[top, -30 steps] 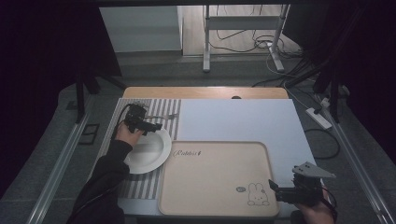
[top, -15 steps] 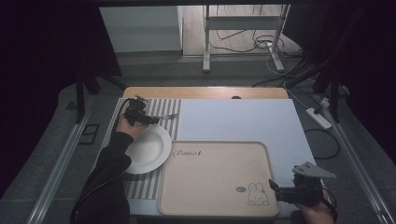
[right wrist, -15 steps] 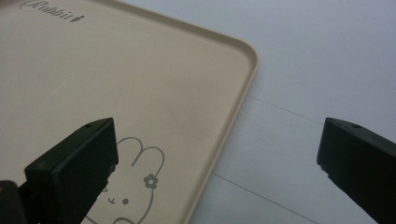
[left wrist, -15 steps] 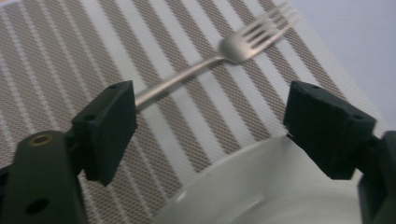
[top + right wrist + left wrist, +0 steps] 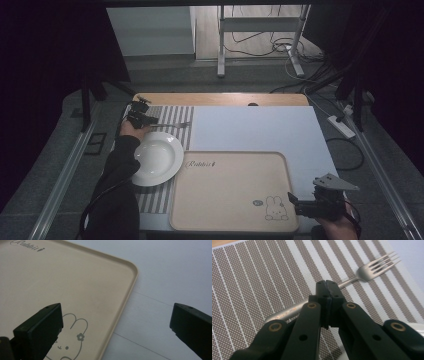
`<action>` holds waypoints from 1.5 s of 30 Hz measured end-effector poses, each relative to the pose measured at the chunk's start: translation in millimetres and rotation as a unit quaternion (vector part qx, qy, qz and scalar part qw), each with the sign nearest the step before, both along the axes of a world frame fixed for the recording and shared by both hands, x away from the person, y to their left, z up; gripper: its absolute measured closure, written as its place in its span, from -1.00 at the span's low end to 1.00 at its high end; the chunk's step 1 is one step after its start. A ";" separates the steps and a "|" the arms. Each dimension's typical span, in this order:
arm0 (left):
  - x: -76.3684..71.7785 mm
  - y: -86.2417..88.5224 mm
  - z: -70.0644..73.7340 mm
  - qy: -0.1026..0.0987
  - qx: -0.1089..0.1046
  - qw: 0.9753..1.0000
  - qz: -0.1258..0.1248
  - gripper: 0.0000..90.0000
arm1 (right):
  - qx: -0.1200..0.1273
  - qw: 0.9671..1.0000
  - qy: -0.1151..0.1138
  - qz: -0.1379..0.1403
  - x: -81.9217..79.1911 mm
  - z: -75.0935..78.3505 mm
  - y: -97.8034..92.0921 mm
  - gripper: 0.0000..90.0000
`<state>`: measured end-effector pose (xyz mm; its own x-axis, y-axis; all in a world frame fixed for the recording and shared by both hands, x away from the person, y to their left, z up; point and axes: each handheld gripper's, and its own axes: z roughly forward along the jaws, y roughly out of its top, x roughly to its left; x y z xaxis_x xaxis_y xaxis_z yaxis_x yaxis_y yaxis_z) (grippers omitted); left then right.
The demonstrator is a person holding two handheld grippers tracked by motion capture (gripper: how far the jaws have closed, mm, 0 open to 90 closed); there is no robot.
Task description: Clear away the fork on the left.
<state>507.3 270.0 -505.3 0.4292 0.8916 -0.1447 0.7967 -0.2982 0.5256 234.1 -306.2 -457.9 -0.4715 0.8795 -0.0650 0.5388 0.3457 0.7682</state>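
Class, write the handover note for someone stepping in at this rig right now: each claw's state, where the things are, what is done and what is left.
Left claw: shut on the fork, gripping its handle above the striped placemat, beyond the white plate.
Right claw: open, holding nothing, at the near right corner of the beige tray.
Done: the fork is gripped.
Left: probably placing the fork, perhaps by the plate or on the tray; the tray's surface looks bare. The right claw has nothing to do yet.
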 end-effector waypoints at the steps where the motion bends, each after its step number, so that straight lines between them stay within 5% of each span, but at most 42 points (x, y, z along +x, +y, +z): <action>1: 2.0 -1.1 -1.0 0.002 0.007 1.000 -0.001 0.98 | 0.000 1.000 0.000 0.000 0.0 0.0 0.0 -1.00; 15: 23.5 -16.9 -13.1 0.023 0.093 0.995 0.003 0.97 | -0.002 1.000 -0.004 0.003 -0.8 -0.1 -0.2 -1.00; 24: 9.1 -13.6 -11.7 0.044 0.075 0.996 -0.018 0.98 | -0.003 1.000 -0.006 0.003 -2.1 0.1 0.1 -1.00; 31: -2.9 -11.8 -9.5 0.066 0.072 0.994 -0.046 0.98 | -0.008 1.000 -0.005 0.003 -1.9 0.0 1.1 -1.00; 45: -7.0 -8.8 -8.6 0.070 0.052 0.995 -0.056 0.97 | -0.011 1.000 -0.007 0.004 -2.1 -0.3 2.1 -1.00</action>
<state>500.3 261.2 -513.9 0.5091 0.8524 -0.1193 0.8184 -0.4365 0.3737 232.0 -304.1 -458.2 -0.4770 0.8741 -0.0915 0.5254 0.3671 0.7676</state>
